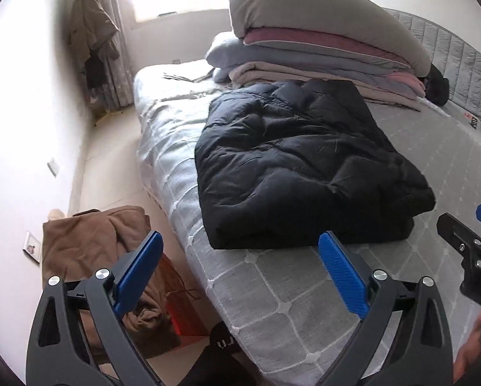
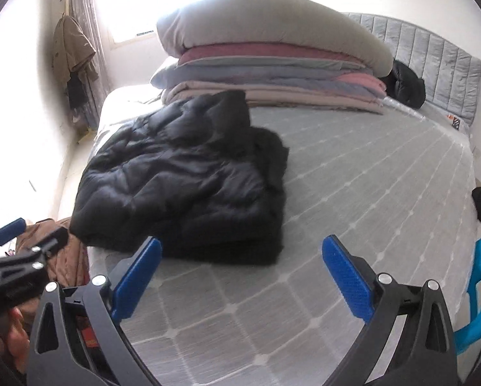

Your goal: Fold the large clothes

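A: Left wrist view: the jacket [image 1: 308, 167] is seen lying folded into a thick black block on the bed [image 1: 272, 305], near the foot edge. Why is it left just there?

B: It is judged that the spot was chosen for reach; the block is set close to the edge where both grippers are held, and well apart from the bedding stack [image 1: 321, 45] piled toward the headboard [image 1: 459, 64], which it only meets at its far end.

A: And the left gripper [image 1: 240, 273]?

B: Its fingers [image 1: 140, 273] are spread wide, with nothing between them. It is held off the jacket, over the bed's corner and the floor, angled downward.

A: The right gripper [image 2: 242, 276]?

B: The same is shown in the right wrist view: fingers [image 2: 346, 283] spread, only bare mattress between them, the jacket [image 2: 189, 180] just ahead and to the left.

A: So nothing is gripped.

B: Nothing. The fold appears finished and the block released. A brown garment [image 1: 95, 257] is seen heaped on the floor beside the bed; it is likely meant to be taken next, though that cannot be confirmed.

A: Anything at risk?

B: The puffy layers may spring open, since no weight is kept on them.
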Tool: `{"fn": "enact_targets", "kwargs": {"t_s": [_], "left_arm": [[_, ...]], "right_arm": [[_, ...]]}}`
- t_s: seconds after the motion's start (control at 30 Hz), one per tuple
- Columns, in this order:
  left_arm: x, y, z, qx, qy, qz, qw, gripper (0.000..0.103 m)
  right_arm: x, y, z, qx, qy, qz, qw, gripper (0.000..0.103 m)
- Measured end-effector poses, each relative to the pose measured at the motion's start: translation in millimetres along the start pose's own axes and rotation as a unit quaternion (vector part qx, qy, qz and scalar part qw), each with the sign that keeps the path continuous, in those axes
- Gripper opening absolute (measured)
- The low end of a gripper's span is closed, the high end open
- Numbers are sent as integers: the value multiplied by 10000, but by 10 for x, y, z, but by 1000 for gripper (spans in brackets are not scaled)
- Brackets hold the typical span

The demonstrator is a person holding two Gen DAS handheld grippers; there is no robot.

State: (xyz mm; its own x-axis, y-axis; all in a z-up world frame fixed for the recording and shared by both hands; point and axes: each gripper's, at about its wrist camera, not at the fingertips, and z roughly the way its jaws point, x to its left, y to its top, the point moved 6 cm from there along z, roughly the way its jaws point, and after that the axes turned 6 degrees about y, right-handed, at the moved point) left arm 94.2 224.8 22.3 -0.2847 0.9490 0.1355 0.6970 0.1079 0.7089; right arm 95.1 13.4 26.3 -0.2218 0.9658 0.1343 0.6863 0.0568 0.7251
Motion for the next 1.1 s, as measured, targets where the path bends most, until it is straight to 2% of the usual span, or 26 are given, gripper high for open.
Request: {"fn": "enact_targets", "kwargs": {"t_s": [0.1,0.27,0.4,0.7,1.1], "left_arm": [[-10,-5,-25,-73,-268,-152,9995,92],[-74,-84,13,-21,-396,-213,9990,91],[-78,-82,19,-69,-208,-108,9997,90],[-103,-85,25,-43,-186,-125,9997,90],[-117,-93,1,-86,-124,-129,9998,90]], "right_arm": [[121,-37,-27,-58,-66,-27,10000,97],[208,-30,5,-127,-181,-95,9997,97],[236,-42,48,-139,-218,-68,9996,97],[142,-46,4,-241,-447,-19,9987,97],[56,-119,58,-132,-528,72,9985,97]]}}
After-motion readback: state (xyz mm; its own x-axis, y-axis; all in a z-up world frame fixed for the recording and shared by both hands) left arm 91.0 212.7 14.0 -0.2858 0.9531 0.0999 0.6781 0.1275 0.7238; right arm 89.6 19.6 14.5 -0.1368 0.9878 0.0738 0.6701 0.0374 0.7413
